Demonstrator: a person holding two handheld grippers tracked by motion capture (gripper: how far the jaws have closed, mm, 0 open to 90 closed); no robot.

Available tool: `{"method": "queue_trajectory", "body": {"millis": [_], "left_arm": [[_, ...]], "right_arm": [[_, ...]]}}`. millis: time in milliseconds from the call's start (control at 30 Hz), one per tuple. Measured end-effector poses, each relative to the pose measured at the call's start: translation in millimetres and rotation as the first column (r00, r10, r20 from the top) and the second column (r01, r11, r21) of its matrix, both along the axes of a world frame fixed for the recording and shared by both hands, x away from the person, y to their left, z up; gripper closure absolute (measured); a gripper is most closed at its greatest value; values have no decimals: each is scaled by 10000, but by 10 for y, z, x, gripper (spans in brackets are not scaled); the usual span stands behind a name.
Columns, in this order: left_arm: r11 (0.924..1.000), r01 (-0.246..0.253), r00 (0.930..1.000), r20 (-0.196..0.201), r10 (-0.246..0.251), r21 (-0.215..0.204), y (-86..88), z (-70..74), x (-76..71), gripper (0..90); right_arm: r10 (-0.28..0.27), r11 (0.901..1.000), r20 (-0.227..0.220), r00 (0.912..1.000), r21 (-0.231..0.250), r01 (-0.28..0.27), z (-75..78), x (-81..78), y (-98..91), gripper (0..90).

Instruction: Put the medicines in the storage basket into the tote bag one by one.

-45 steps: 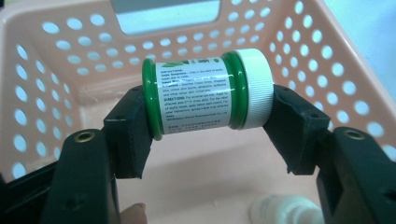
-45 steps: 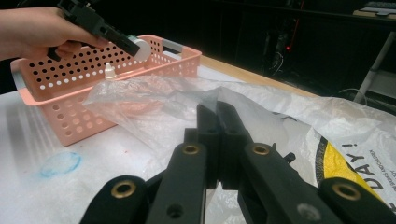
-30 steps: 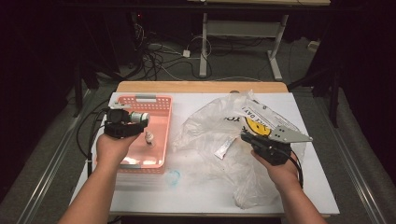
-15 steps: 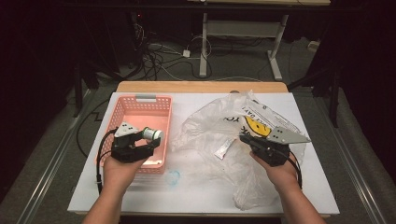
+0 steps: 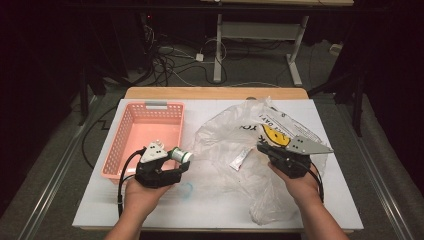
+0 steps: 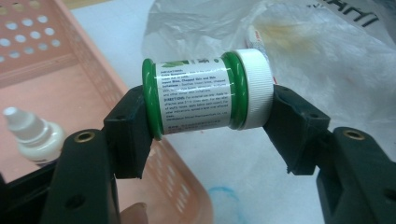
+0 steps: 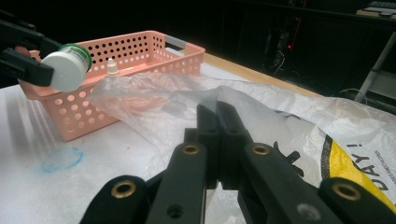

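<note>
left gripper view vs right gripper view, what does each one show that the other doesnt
Left gripper view alone: the printed label on the green jar clamped end to end between the left gripper's fingers.

Right gripper view alone: the right gripper's fingers pinched shut on the plastic bag, the bag's yellow print, the basket's grey handle.

Both: the jar's white cap, the basket, the small dropper bottle inside it, the bag, the blue mark on the table.

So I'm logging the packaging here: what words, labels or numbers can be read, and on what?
"DIRECTIONS:" on the green jar label; the rest of its print is too small to read.
"DAY!" in black on the plastic bag by its yellow patch; other bag lettering is cut off or blurred.
The dropper bottle in the pink basket: no readable text.
</note>
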State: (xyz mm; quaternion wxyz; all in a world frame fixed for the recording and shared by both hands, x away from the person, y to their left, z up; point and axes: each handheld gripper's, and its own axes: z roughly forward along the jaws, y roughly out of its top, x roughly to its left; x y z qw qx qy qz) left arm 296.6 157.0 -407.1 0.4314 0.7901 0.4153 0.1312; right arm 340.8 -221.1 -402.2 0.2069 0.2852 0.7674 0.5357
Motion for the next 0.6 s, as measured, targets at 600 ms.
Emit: {"method": "queue_trajectory", "body": {"millis": [600], "left_arm": [[9924,1214,9926,27,-1214,-211,-364,1,-130,352]], "right_arm": [[32,10000,51,10000,37,-32,19,-14,10,900]]}}
